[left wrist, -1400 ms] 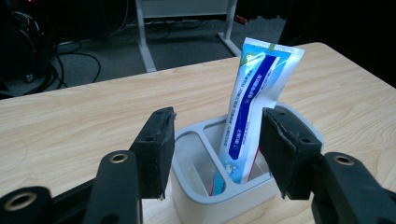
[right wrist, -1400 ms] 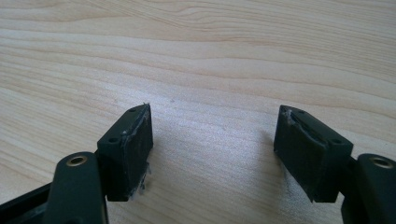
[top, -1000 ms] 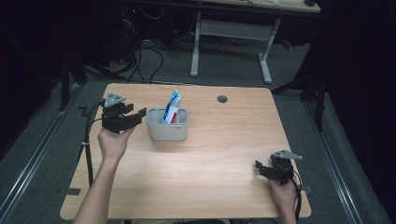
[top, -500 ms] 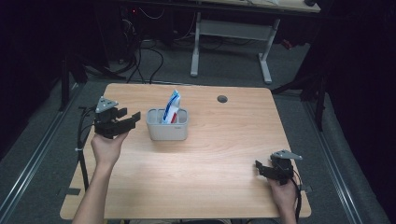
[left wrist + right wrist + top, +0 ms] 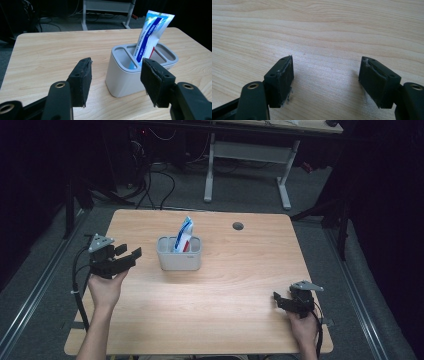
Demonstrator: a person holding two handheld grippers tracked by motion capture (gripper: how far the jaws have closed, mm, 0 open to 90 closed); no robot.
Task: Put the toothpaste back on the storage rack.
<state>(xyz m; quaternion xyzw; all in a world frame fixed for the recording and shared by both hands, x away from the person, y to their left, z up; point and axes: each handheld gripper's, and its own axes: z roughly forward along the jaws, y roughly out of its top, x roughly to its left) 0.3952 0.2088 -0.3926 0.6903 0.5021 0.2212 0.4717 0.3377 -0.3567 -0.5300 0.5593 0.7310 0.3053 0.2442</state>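
At the lower right of the high view, the right gripper [image 5: 294,301] is resting low on the wooden desk [image 5: 225,285], its fingers [image 5: 282,77] spread apart and holding nothing. At the left edge, the left gripper [image 5: 116,259] is drawing back from the grey holder [image 5: 179,254], now sitting well clear of it where a second ago it hovered just beside, fingers wide and empty. Behind it, toward the upper centre, the toothpaste tube [image 5: 183,235] is standing tilted in the holder's middle slot, suggesting the placement is finished.
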